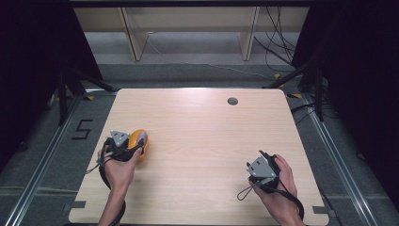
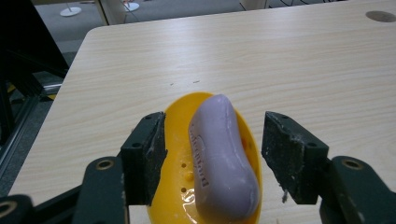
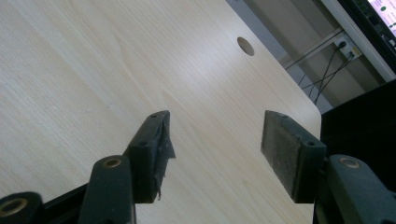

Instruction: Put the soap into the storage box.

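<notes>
A pale purple bar of soap (image 2: 222, 154) lies in a yellow oval soap dish (image 2: 175, 140) on the wooden table (image 1: 202, 141). In the high view the dish (image 1: 139, 141) sits near the table's left side. My left gripper (image 2: 212, 154) is open, its jaws standing on either side of the dish and the soap, apart from both. From above, the left gripper (image 1: 123, 147) partly covers the dish. My right gripper (image 3: 215, 149) is open with nothing between its jaws, held over bare wood at the table's front right (image 1: 263, 169).
A round cable hole (image 1: 232, 100) is set into the table at the back right. Cables (image 1: 277, 42) and wooden furniture legs (image 1: 134, 33) stand on the floor beyond the far edge. A black frame (image 1: 66, 89) flanks the table's left.
</notes>
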Motion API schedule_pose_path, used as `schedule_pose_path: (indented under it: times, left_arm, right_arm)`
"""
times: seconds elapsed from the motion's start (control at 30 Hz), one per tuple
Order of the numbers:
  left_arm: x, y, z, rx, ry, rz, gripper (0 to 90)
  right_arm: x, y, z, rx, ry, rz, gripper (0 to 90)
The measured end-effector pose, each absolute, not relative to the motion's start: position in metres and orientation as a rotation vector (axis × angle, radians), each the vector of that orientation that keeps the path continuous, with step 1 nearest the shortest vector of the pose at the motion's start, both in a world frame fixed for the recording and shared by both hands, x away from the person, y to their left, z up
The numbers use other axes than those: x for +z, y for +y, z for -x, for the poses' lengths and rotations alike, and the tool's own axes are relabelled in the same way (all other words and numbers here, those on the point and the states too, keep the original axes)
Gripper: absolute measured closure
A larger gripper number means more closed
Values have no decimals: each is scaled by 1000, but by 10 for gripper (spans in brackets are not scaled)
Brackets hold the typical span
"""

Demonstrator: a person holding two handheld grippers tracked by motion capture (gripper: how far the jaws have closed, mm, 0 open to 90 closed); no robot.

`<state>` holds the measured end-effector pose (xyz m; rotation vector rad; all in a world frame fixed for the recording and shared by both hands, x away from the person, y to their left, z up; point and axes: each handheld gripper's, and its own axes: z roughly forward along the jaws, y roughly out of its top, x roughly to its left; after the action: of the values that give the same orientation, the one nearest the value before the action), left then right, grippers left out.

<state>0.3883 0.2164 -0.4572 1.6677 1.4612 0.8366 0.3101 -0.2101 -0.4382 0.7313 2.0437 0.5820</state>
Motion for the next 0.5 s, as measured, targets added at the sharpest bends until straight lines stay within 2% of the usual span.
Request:
schedule_pose_path:
  times: [0.1, 0.27, 0.5]
  left_arm:
    - [-444, 214, -391, 788, 1445, -1720, 383]
    - [-427, 207, -405, 623, 1427, -1943, 327]
    - [-409, 197, -421, 472, 1404, -2130, 293]
  right_arm:
    - [-438, -210, -310, 581, 2048, -731, 428]
    - [-439, -210, -310, 586, 2055, -740, 427]
    - [-440, -212, -311, 581, 2071, -745, 424]
